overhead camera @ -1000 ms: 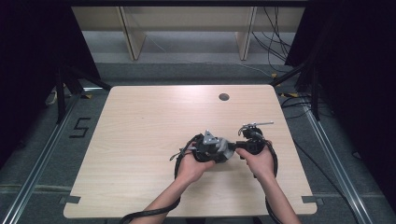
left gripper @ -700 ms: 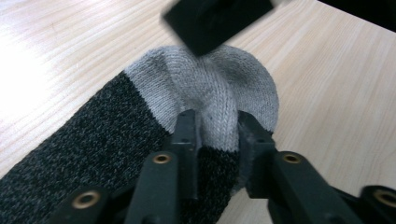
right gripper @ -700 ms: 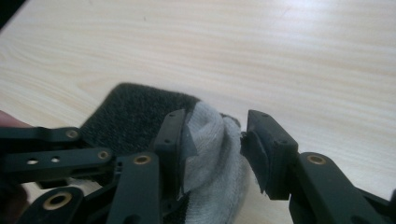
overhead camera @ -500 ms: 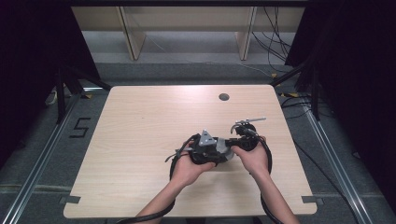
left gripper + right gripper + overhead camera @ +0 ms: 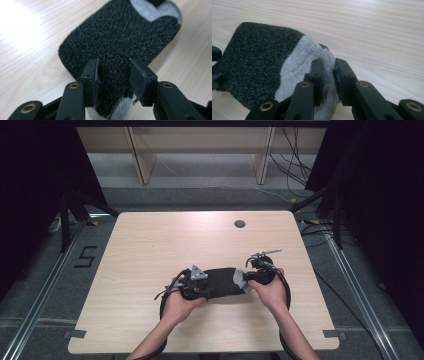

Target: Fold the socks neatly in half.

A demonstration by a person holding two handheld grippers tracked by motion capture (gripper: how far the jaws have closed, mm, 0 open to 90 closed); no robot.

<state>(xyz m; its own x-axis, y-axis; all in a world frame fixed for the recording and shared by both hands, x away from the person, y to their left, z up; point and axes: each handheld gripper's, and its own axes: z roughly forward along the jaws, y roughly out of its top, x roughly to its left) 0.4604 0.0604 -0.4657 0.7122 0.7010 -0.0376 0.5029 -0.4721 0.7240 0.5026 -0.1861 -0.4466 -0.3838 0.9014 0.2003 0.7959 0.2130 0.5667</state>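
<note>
A dark grey sock [image 5: 220, 282] with light grey ends lies stretched flat on the wooden table [image 5: 150, 250], near its front. My left gripper [image 5: 206, 286] grips the sock's left end. In the left gripper view the jaws [image 5: 113, 72] have just been closing and press a ridge of dark knit [image 5: 120, 37] between their pads. My right gripper [image 5: 248, 281] is at the sock's right end. Its jaws [image 5: 328, 72] have just been closing too and pinch the light grey toe [image 5: 297, 62] tightly. A hand holds each gripper.
A round cable hole [image 5: 239, 224] sits in the table's far right part. Wooden shelf legs [image 5: 140, 160] stand behind the table. Cables [image 5: 295, 160] lie on the floor at the back right, and metal rails [image 5: 350, 285] run along both sides.
The left hand has drawn its gripper to the left, away from the right one, and the sock between them is now pulled out long and flat. The right hand has hardly moved.
</note>
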